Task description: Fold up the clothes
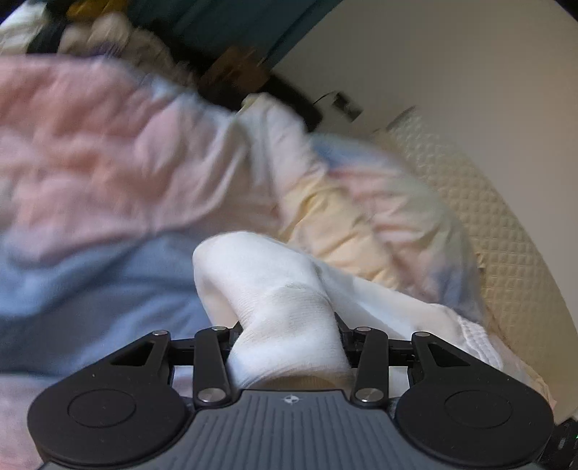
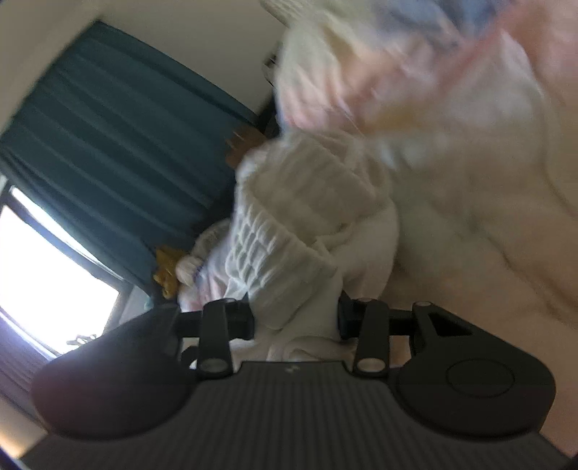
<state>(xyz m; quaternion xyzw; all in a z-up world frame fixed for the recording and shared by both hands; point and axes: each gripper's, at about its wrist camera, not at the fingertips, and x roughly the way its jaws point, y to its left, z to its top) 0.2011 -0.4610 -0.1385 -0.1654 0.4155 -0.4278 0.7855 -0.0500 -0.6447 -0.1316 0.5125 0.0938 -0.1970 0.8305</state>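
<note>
A pastel tie-dye garment [image 1: 119, 152], pink, blue, yellow and white, hangs stretched between both grippers; both views are blurred. My left gripper [image 1: 287, 332] is shut on a white ribbed cuff [image 1: 274, 289] of the garment, which bulges out between the jaws and hides the fingertips. My right gripper [image 2: 296, 318] is shut on a white smocked, gathered part [image 2: 285, 231] of the same garment [image 2: 415, 83], which spreads up and to the right. The cloth hides the fingertips there too.
A cream quilted bed surface [image 1: 505, 231] lies at the right under the garment. A pile of other clothes [image 1: 108, 29] sits at the back by a teal curtain [image 2: 119, 144]. A bright window [image 2: 47, 260] and a yellow item [image 2: 166, 267] are at the left.
</note>
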